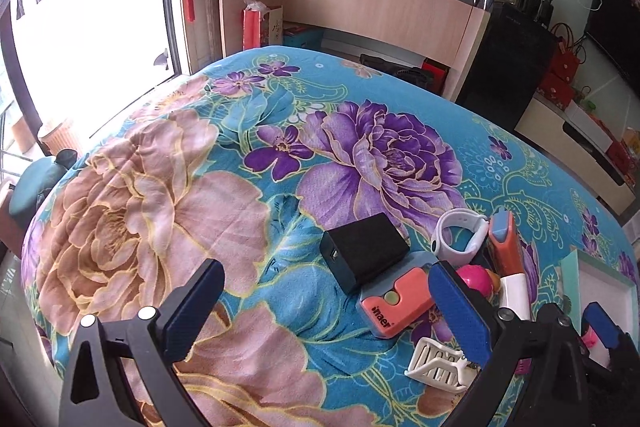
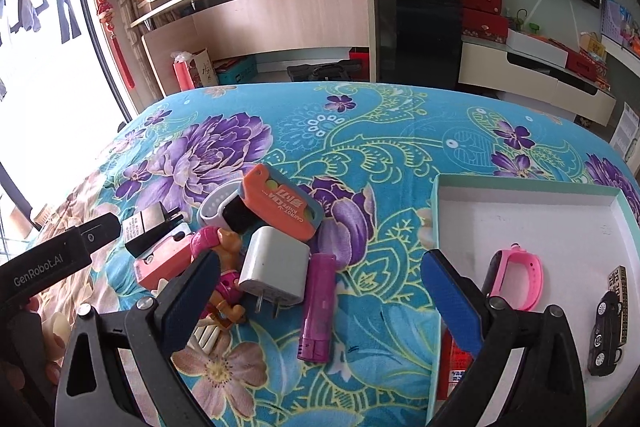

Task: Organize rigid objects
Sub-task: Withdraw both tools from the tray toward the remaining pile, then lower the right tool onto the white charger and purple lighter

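A pile of small objects lies on the flowered blanket (image 2: 380, 131): a white charger plug (image 2: 276, 269), a purple cylinder (image 2: 318, 307), a pink toy figure (image 2: 224, 267), an orange utility knife (image 2: 280, 203), a white wristband (image 2: 216, 205) and a black box (image 1: 364, 251). My right gripper (image 2: 320, 299) hovers open over the plug and cylinder, holding nothing. My left gripper (image 1: 328, 311) is open too, just left of the pile, with an orange case (image 1: 394, 301) near its right finger. The white tray (image 2: 540, 223) holds a pink watch (image 2: 520, 279) and a black toy car (image 2: 606, 331).
A white clip (image 1: 440, 363) lies at the pile's near edge. A red item (image 2: 454, 359) sits in the tray behind my right finger. The left gripper's housing (image 2: 48, 271) and a hand (image 2: 52, 331) are at the left. A wooden counter (image 2: 280, 11) stands beyond the bed.
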{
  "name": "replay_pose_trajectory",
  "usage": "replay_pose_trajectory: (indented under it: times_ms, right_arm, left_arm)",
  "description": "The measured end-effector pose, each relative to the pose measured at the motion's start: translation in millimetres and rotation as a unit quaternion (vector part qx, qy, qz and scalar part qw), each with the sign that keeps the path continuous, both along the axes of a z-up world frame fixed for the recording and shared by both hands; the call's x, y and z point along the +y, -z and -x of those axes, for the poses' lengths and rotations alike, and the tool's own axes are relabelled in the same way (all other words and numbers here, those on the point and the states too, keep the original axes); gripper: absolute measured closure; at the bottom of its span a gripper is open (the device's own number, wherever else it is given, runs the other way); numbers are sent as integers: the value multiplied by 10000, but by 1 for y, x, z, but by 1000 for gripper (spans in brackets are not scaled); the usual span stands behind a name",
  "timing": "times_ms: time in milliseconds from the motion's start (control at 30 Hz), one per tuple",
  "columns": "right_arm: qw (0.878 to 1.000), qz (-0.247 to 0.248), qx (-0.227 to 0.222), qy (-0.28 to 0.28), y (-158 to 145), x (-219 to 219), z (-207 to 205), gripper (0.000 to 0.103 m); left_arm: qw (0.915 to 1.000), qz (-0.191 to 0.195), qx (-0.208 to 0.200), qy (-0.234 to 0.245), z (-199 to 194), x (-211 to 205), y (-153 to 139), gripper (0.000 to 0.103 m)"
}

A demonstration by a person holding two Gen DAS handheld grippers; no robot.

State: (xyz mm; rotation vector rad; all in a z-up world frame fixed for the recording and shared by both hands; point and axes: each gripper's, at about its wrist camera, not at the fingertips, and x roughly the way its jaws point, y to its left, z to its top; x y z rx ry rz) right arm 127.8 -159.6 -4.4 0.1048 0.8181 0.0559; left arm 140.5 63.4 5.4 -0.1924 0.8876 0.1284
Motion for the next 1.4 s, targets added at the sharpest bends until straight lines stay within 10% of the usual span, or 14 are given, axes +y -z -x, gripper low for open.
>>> replay_pose_trajectory:
  times_ms: [300,733,1133,1400]
  right_arm:
    - [9990,-353,272,61,16,3,-15,4]
    - [9973,-453,575,-87,30,13,-25,48]
    - [9972,-450,568,-160,31,14,-24,57]
    - [9969,-534,557,-167,31,12,-22,57]
  left_arm:
    - [9993,106,347,1,-28,-2,17,0]
    - [9966,353,741,-106,-53,-12,40,5]
    - [9974,302,645,-105,-52,-8,44,35]
    - [9981,295,545,-36,-48,-6,43,35]
